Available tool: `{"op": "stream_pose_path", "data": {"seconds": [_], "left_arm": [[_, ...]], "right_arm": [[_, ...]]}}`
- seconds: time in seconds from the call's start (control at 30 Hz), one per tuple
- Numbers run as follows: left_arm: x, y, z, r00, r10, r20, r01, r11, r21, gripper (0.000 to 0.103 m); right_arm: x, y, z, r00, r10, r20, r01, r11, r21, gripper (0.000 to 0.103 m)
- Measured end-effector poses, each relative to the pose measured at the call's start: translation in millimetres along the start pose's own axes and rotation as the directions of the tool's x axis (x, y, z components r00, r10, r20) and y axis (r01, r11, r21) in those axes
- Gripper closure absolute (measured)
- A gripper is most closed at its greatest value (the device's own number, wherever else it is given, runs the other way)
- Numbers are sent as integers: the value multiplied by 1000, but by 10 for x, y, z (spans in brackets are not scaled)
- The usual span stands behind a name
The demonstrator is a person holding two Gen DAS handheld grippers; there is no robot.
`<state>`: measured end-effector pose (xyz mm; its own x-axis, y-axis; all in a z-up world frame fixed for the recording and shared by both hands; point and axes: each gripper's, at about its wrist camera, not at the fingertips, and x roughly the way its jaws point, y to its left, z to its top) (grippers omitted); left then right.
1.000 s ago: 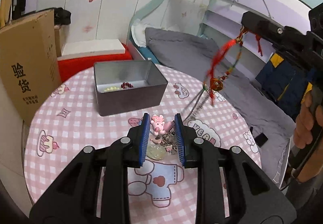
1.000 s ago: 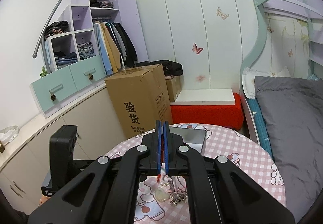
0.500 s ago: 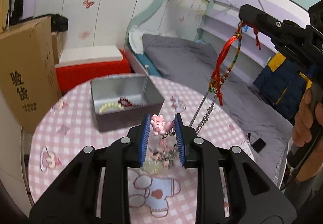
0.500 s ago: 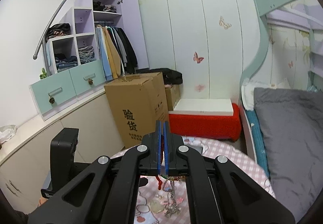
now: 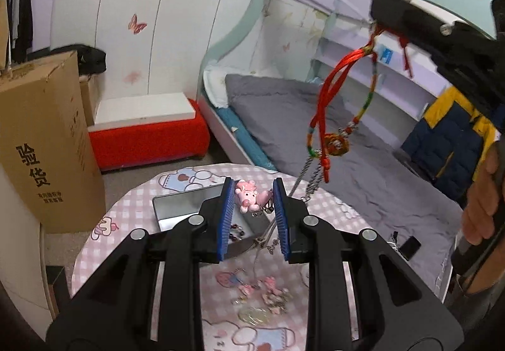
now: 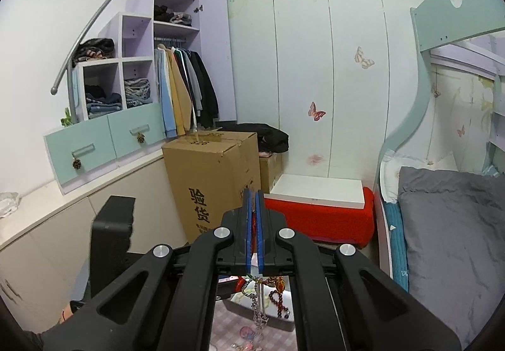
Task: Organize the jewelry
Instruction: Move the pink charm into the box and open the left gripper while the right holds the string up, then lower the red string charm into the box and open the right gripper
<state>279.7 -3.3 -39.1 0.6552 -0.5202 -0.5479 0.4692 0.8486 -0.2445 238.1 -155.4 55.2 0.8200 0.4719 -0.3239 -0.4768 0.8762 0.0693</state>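
Pink-checked counter (image 5: 132, 208) carries a metal tin (image 5: 183, 202) at 12 o'clock. Left gripper (image 5: 254, 215), clamped on a pink pig charm (image 5: 247, 194), hangs above loose trinkets (image 5: 268, 297). Right gripper (image 6: 253, 231), pinched together on red cords (image 5: 334, 88), dangles them at 2 o'clock.

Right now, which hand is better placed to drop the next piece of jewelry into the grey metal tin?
Right. Its tongs are shut on the red cord bracelet bundle, whose chains dangle over the grey metal tin. The left tongs hold only the pink pig charm, tangled with those chains.
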Motion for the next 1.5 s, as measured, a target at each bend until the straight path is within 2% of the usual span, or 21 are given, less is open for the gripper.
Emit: {"op": "stream_pose_path", "data": {"seconds": [0.2,0.33,0.53,0.6,0.63,0.67,0.73,0.97,1.1,1.3,1.37,1.5], "left_arm": [[453,254,-66,996,8,-89,-12,999,-44,78],[760,400,-199,986,16,-165,-27,997,-66,77],[991,505,-337,971,12,-239,-33,996,-83,77],[1004,500,-362,968,22,-250,-43,996,-79,74],[1005,496,-370,967,29,-251,-49,996,-74,60],[995,492,-372,969,36,-246,-55,996,-72,38],[964,487,-372,974,43,-223,-60,996,-70,37],[966,470,-381,972,61,-228,-76,996,-57,37],[934,513,-373,973,69,-221,-89,993,-79,37],[865,524,-337,979,71,-191,-90,991,-95,35],[860,525,-327,980,75,-184,-94,991,-99,34],[885,540,-363,976,95,-195,-115,989,-94,34]], "right_arm": [[343,-133,-137,999,1,-55,1,1000,23,102],[601,-218,-353,993,9,-122,-4,999,42,102],[875,-328,-663,979,13,-205,3,997,77,102],[946,-367,-750,973,13,-230,7,996,88,102],[976,-375,-776,970,13,-241,9,996,91,102],[1006,-384,-815,967,12,-253,11,996,93,102],[1068,-400,-904,960,13,-279,15,995,99,102],[1228,-429,-1067,943,5,-333,38,992,120,102],[1235,-458,-1034,949,-13,-315,55,991,125,102],[1120,-402,-788,968,-17,-250,45,993,109,102],[1161,-392,-781,966,-16,-258,43,994,101,102],[1302,-413,-967,949,-14,-315,49,993,106,102]]}}
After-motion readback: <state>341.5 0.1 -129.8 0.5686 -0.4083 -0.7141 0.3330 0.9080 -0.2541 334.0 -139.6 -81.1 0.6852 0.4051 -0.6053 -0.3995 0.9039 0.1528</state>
